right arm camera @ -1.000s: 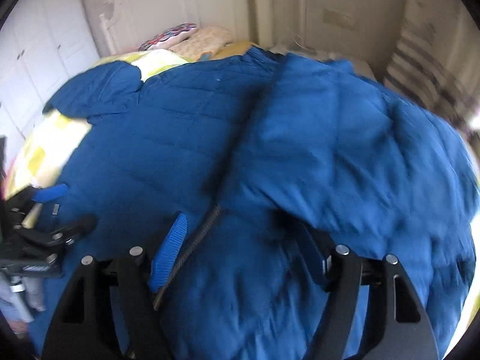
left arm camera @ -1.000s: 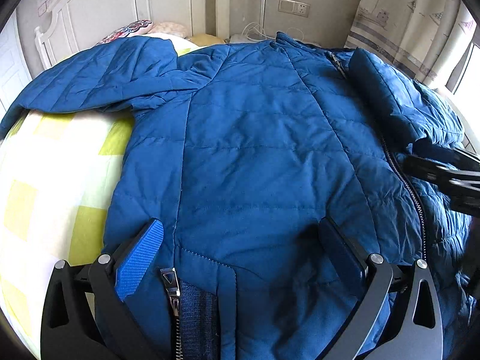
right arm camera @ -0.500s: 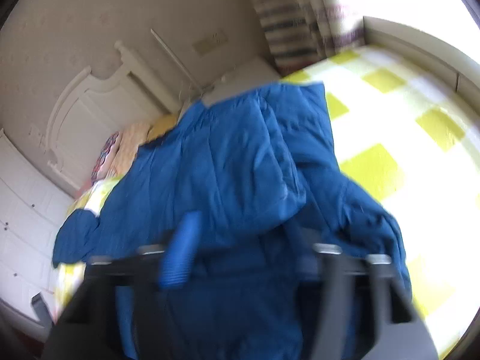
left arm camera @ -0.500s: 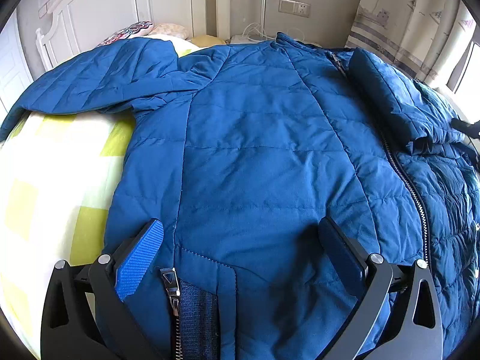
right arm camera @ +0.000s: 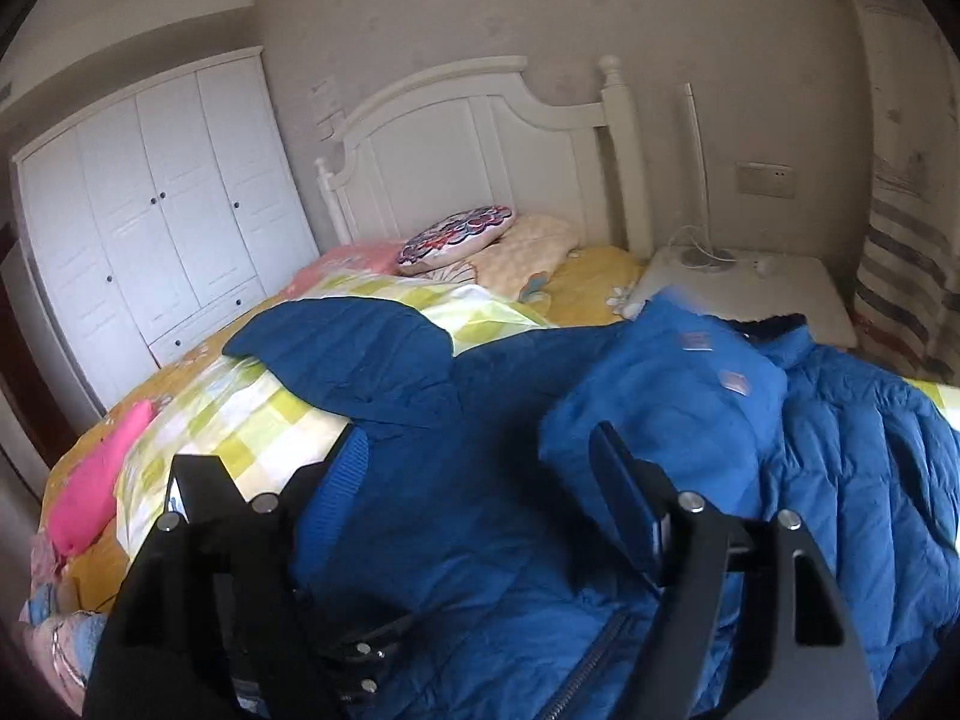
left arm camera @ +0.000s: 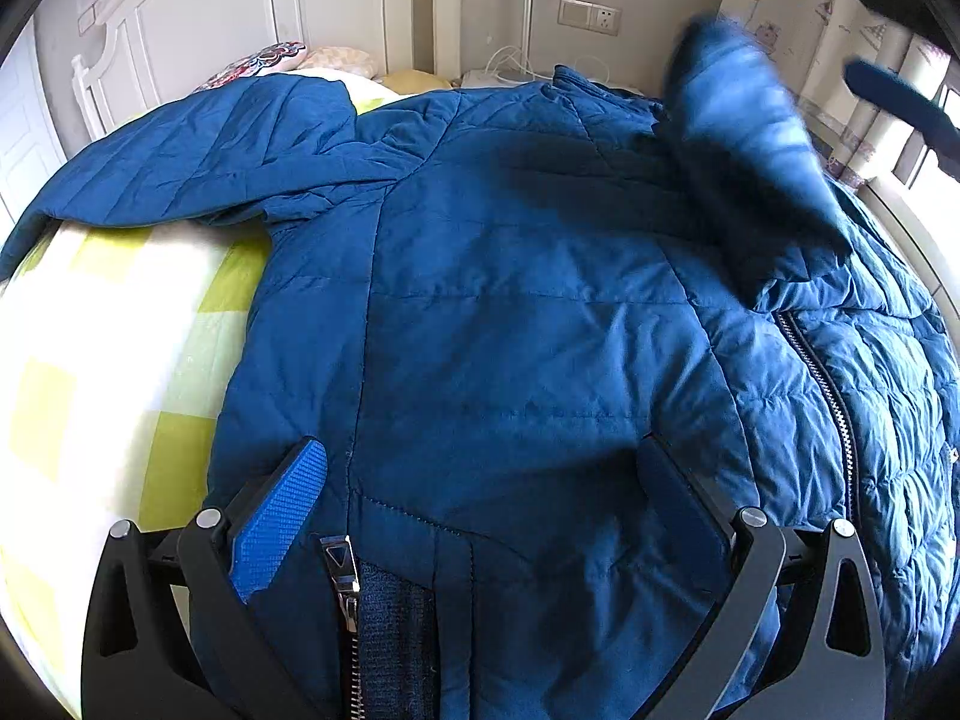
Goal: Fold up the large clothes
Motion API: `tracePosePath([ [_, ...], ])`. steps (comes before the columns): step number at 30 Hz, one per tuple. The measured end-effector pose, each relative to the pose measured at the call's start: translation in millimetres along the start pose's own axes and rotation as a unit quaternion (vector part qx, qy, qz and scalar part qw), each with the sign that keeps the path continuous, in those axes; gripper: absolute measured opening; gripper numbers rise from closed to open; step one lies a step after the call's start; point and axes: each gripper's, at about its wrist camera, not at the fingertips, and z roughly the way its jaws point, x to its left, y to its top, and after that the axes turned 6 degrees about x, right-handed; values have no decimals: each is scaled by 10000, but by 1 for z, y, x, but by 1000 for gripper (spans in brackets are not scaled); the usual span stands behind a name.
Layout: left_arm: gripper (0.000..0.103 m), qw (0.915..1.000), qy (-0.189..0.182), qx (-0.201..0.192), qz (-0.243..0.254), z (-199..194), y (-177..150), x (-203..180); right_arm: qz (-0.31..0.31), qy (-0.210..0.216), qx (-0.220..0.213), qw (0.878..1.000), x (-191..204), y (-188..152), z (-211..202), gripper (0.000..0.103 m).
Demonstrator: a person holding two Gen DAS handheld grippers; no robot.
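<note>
A large blue quilted jacket (left arm camera: 528,312) lies front up on a bed with a yellow-green checked cover (left arm camera: 120,372). Its left sleeve (left arm camera: 198,156) stretches out toward the headboard. My left gripper (left arm camera: 480,480) is open and rests over the hem beside the zipper pull (left arm camera: 337,564). The right sleeve (left arm camera: 744,132) is blurred in the air over the chest. My right gripper (right arm camera: 480,468) is open above the jacket (right arm camera: 840,456), with the sleeve (right arm camera: 666,408) just beyond its fingers; it also shows at the top right in the left wrist view (left arm camera: 900,102).
A white headboard (right arm camera: 480,138) and pillows (right arm camera: 456,234) lie at the far end. A white wardrobe (right arm camera: 156,228) stands at the left, a white bedside table (right arm camera: 750,288) and a curtain (right arm camera: 906,276) at the right. Pink clothes (right arm camera: 90,486) lie on the bed's left side.
The right gripper has swung up and across from the jacket's right side. The right sleeve has lifted off the jacket's right side and moves over the chest. The left gripper has not moved.
</note>
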Motion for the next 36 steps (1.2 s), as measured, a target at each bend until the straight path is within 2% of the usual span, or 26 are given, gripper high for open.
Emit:
tracePosePath([
  [2,99,10000,-6,-1,-5,1,1,0,174,-454,-121,9987,-16,-5,-11,75],
  [4,99,10000,-5,-1,-7,1,0,0,701,-906,-272,9930,-49,-18,-31,75],
  [6,99,10000,-18,-6,-14,0,0,0,1460,-1228,-343,9810,-93,-33,-52,75],
  [9,99,10000,-14,34,-18,0,1,0,2507,-1761,-293,9515,-163,-72,-79,75],
  [11,99,9997,18,216,66,-1,4,-6,2937,-1847,-218,9376,-192,-95,-84,75],
  [12,99,9995,-70,284,101,-3,8,-9,3107,-1732,-232,9343,-201,-105,-81,74],
  [13,99,9992,-195,310,152,-7,12,-14,3313,-1542,-321,9303,-209,-112,-83,74],
  [15,99,9977,-551,271,302,-17,27,-30,3250,-1538,-391,9323,-208,-113,-83,74],
  [17,99,9881,-1512,273,37,-18,48,-35,3092,-1625,-396,9362,-200,-112,-80,74],
  [18,99,9782,-2037,343,-204,-13,57,-33,2992,-1648,-407,9390,-197,-111,-81,74],
  [19,99,9567,-2798,490,-643,2,68,-28,2953,-1660,-415,9400,-196,-110,-81,74],
  [20,99,9408,-3182,551,-1027,13,73,-22,2916,-1658,-423,9411,-194,-107,-78,74],
  [21,99,9160,-3621,580,-1628,28,78,-13,2906,-1646,-430,9416,-191,-104,-73,74],
  [22,99,8830,-4103,604,-2199,43,80,-5,2910,-1611,-447,9420,-191,-104,-75,74],
  [24,99,8354,-4654,541,-2875,61,85,4,2958,-1554,-473,9414,-195,-104,-78,74],
  [25,99,8162,-4852,395,-3112,65,90,7,2969,-1539,-471,9413,-194,-106,-77,74],
  [26,99,8034,-5004,337,-3210,68,94,7,2974,-1532,-468,9412,-193,-106,-77,74],
  [27,99,7863,-5207,334,-3311,73,101,5,2974,-1528,-457,9413,-193,-107,-77,74],
  [29,99,7623,-5422,412,-3510,87,113,-1,2963,-1530,-409,9419,-193,-106,-75,74],
  [31,99,7400,-5486,555,-3851,109,121,-8,2959,-1530,-387,9421,-193,-107,-74,74],
  [32,95,7328,-5511,553,-3952,112,125,-8,2963,-1522,-391,9421,-192,-107,-74,74],
  [33,92,7309,-5517,527,-3983,115,129,-11,2976,-1501,-399,9420,-193,-107,-74,75],
  [34,87,7327,-5497,533,-3976,115,132,-13,3002,-1466,-408,9417,-194,-108,-74,75],
  [35,59,7386,-5435,478,-3960,114,135,-15,3028,-1428,-427,9413,-195,-108,-75,75],
  [36,48,7540,-5282,389,-3886,107,135,-17,3045,-1399,-444,9411,-195,-109,-75,75],
])
